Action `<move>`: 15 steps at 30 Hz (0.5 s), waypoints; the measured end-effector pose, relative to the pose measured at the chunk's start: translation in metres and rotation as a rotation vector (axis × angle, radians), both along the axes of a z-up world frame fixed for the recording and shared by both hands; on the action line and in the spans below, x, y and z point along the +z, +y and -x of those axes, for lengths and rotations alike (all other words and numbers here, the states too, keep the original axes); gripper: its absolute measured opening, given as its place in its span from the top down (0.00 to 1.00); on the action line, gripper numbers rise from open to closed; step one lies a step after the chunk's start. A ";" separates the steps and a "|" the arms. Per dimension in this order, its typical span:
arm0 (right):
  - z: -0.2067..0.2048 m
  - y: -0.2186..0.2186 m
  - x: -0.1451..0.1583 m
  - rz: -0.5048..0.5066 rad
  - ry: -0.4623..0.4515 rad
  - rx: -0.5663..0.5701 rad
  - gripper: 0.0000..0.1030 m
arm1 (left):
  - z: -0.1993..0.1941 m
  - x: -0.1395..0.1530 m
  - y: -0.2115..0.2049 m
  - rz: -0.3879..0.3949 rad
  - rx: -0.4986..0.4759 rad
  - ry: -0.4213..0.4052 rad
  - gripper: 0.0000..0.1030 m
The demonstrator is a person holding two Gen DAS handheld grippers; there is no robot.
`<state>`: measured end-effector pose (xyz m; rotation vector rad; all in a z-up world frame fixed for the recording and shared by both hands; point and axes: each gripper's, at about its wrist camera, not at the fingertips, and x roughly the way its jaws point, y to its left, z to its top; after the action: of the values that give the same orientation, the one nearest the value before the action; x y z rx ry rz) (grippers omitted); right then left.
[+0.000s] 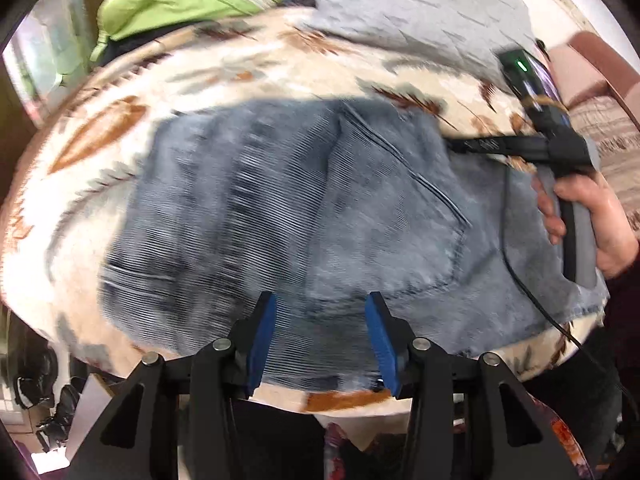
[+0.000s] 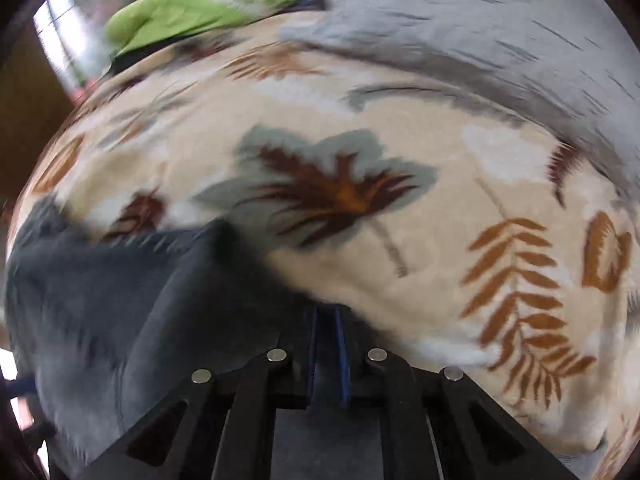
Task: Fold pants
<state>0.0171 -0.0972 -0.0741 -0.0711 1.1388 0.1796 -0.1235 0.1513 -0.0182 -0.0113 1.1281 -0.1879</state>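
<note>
Status: the faded blue denim pants (image 1: 304, 216) sit as a compact rectangular bundle on the cream fleece blanket with brown and grey leaf print (image 1: 248, 64), on the near side of it relative to the grey quilted cover (image 1: 420, 8) at the far edge. Back pocket faces up, no loose legs showing in the left wrist view, so my read is that the main folds are done and we're at the last fold or a tidy-up.

Left gripper (image 1: 320, 312): blue-padded jaws partly open, hovering over the near edge of the bundle. Denim shows through the gap, pads don't appear to press on it. Holding nothing.

Right gripper (image 2: 326, 320): jaws almost fully closed. The right wrist view shows denim right beside and under its fingers, but blur means I can't tell if a thin layer is pinched. In the left wrist view it's at the bundle's right side, on the side of the grey cover, with a person's hand (image 1: 588, 216) on the handle.

Left to do, as judged: possibly one more fold over, or just flattening and squaring edges. Frames are motion-blurred, so layer count is unclear.
</note>
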 end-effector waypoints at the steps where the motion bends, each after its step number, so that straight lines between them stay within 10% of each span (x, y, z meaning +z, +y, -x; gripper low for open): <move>1: 0.001 -0.005 0.000 0.012 -0.002 -0.026 0.90 | -0.001 0.001 0.008 -0.006 0.024 -0.009 0.54; 8: 0.025 -0.014 0.031 -0.255 -0.024 0.004 0.89 | -0.011 -0.018 0.026 -0.077 0.068 0.021 0.54; 15: 0.021 0.028 -0.001 -0.208 0.015 0.101 0.89 | -0.002 -0.018 0.019 -0.117 0.059 0.025 0.52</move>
<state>-0.0037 -0.0693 -0.0747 0.0572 1.1261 0.3876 -0.1213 0.1707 -0.0361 0.0576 1.1611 -0.0693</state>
